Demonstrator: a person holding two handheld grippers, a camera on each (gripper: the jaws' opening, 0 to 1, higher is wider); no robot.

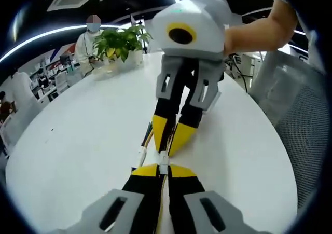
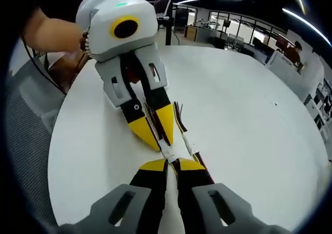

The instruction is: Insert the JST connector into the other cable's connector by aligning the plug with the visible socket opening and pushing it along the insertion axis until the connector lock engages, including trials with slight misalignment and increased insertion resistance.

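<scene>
A big round white bench [image 1: 78, 140] is seen, smooth and a little shiny. A green plant [image 1: 120, 41] in a pot is set at its far edge, toward 11 o'clock in the left gripper view, and a grey mesh chair [image 2: 28, 135] is placed beside the bench, at 9 o'clock in the right gripper view.

The left hand-held gripper [image 1: 164, 173] is seen at 6 o'clock in the left gripper view, and the right hand-held gripper [image 2: 170, 165] at 6 o'clock in the right gripper view. Both have hard black jaws with yellow tips. The two are held tip to tip, just above the bench. Each is pressed together on a small white connector [image 1: 163, 159] with thin wires [image 2: 179, 114].

A second white connector [image 1: 141, 153] is seen just beside the tips, toward 9 o'clock. Whether the plug and socket are already joined cannot be told.

The connectors are probably very light, made of hard, smooth plastic that may slip or crack if squeezed too hard. The wires look soft and bendy. Each connector is best held by its hard body, not by its wires.
</scene>
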